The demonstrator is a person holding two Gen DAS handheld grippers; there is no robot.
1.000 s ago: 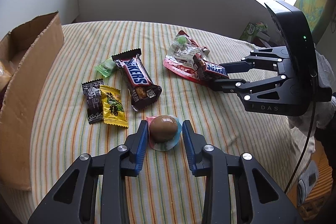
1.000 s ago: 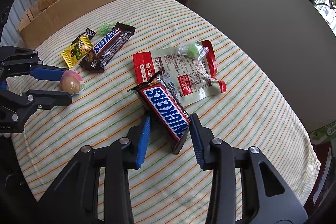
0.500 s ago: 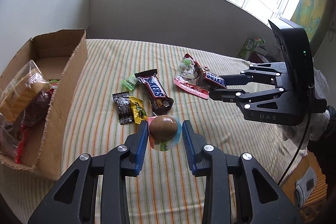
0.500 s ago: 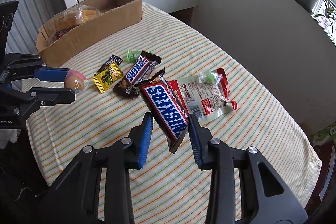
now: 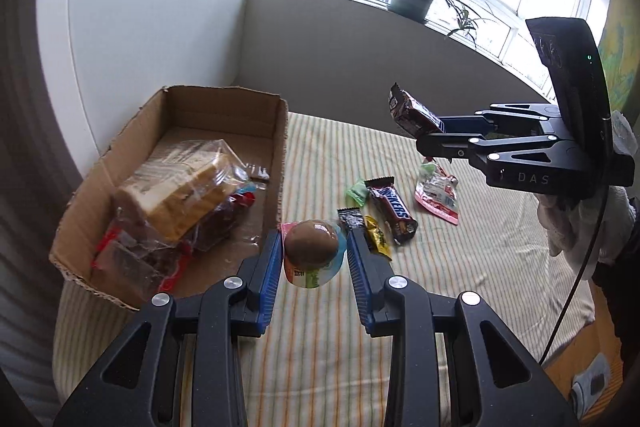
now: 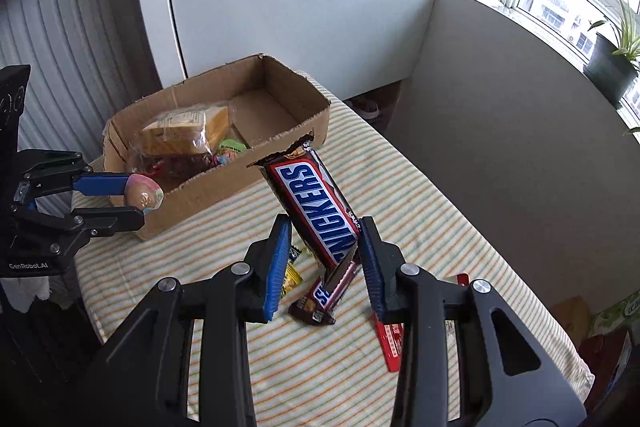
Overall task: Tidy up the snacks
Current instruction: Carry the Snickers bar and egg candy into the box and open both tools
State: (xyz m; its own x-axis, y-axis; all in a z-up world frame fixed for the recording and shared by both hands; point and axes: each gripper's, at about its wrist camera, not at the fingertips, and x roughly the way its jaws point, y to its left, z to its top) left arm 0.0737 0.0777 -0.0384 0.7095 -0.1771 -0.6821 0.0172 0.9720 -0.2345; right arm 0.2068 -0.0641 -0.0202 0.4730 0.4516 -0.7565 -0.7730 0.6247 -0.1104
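Both claws had risen clear of the striped cloth table, left claw clamped on a round brown chocolate egg, right claw pinching a glossy Snickers bar, torn cardboard box close by, crinkly wrappers remained scattered.

A brown, red and blue Snickers bar above a green-and-orange striped cloth, near a plain tan cardboard box.
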